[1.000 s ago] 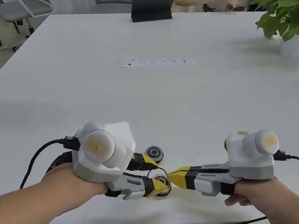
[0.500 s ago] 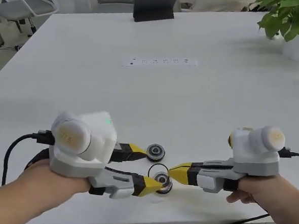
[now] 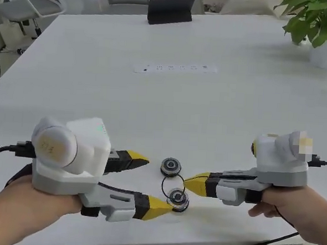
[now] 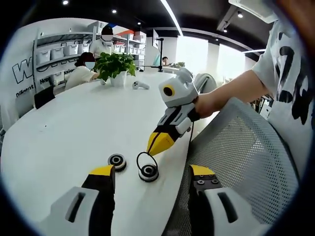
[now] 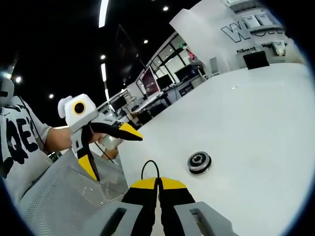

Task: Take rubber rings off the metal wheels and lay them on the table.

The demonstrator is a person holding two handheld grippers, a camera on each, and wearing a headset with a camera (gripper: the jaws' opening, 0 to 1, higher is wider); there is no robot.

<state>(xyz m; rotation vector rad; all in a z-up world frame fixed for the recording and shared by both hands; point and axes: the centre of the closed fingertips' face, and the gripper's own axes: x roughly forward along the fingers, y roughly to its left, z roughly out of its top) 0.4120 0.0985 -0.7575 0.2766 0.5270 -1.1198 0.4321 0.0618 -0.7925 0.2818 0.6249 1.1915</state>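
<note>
**Head view.** The step in hand is stripping one rubber ring (image 3: 163, 184) from the near wheel (image 3: 177, 198). The right gripper (image 3: 190, 184), just right of the near wheel, is clenched on the ring, which stands as a thin black loop directly above that wheel. The loop's lower end appears to meet the wheel rim, so the ring is judged not yet free. The left gripper (image 3: 155, 182) is released, jaws spread wide. Its lower tip lies just beside the near wheel, on the left. The far wheel (image 3: 171, 167) sits just beyond the near wheel, ring apparently in place. The table (image 3: 170, 106) is smooth, matt white.

**Left gripper view.** The near wheel (image 4: 148, 172) lies ahead between the spread jaws, which do not grip it. It is a small bright metal disc with a dark rim. The ring (image 4: 138, 158) arcs up from it to the pinched yellow tips of the right gripper (image 4: 158, 143). The far wheel (image 4: 117, 162) rests just left of the near wheel.

**Right gripper view.** The jaws are pressed together with the ring (image 5: 143, 169) rising between them, slender and flexible.

**Next move.** The left jaws probably need to close on the near wheel to steady it. The right gripper can then draw the ring clear and lay it on the table.
</note>
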